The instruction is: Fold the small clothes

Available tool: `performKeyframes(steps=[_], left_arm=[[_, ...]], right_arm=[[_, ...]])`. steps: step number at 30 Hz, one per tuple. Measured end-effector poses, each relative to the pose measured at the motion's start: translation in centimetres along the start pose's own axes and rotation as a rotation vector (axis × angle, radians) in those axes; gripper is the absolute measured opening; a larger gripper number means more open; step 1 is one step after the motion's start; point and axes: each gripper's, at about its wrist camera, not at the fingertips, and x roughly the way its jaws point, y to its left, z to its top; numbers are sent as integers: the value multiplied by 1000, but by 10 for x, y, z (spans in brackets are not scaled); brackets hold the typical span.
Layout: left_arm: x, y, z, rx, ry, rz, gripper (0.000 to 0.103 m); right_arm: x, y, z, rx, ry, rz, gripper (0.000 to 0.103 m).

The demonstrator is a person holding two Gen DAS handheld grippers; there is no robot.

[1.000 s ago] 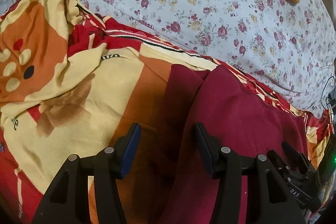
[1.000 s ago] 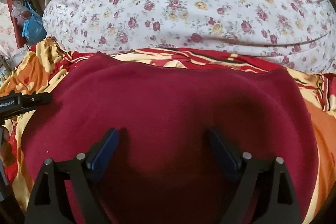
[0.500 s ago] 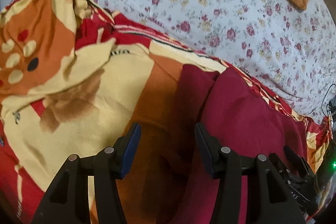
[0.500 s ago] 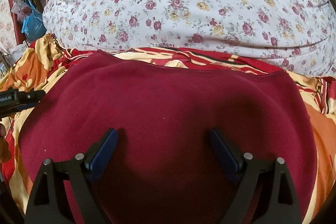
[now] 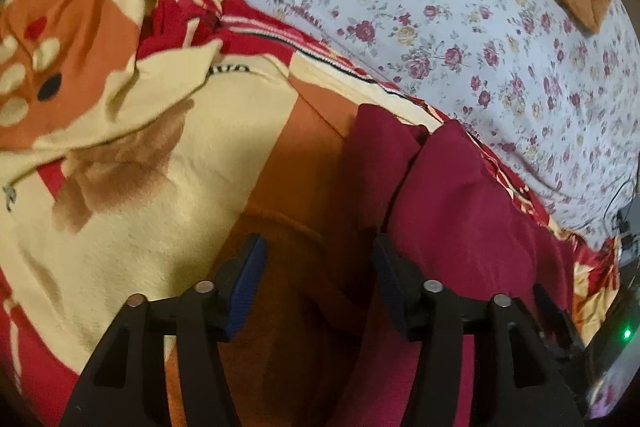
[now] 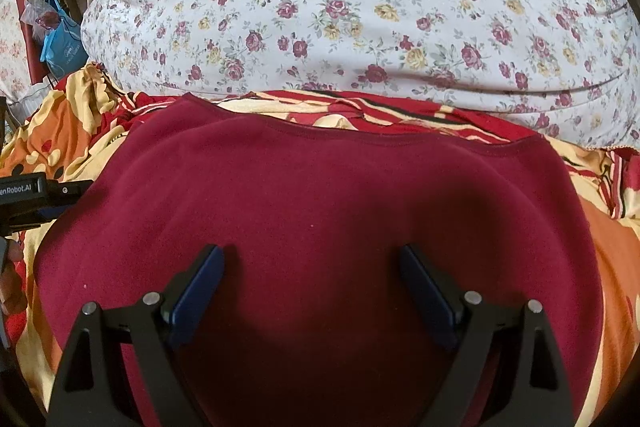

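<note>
Both hand-held grippers, left (image 5: 318,281) and right (image 6: 310,291), were held apart; the maroon garment (image 6: 320,211) was best pinched at its edge.

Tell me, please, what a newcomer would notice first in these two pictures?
The dark red garment fills the middle of the right wrist view, spread on the orange and yellow blanket. Behind both rises a big white quilt with small roses. The right gripper hangs over the garment, jaws wide apart.

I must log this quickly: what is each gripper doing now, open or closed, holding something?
Left gripper: open, holding nothing.
Right gripper: open, empty, over the dark red garment.
</note>
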Motion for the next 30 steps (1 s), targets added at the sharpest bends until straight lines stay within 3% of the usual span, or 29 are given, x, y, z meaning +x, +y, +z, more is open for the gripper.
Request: performKeyframes(steps=[8, 18, 23, 27, 30], left_arm=[[9, -8, 2, 65, -24, 60, 57], [4, -9, 2, 16, 18, -68, 57], [9, -20, -2, 63, 13, -33, 60], [4, -18, -3, 6, 102, -150, 60], [8, -10, 0, -13, 120, -165, 62]], right_arm=[[0, 0, 0, 1, 0, 1, 92], [0, 0, 0, 3, -1, 6, 93], [0, -1, 1, 6, -3, 12, 94], [0, -2, 0, 8, -4, 15, 94], [0, -2, 1, 8, -5, 17, 94]])
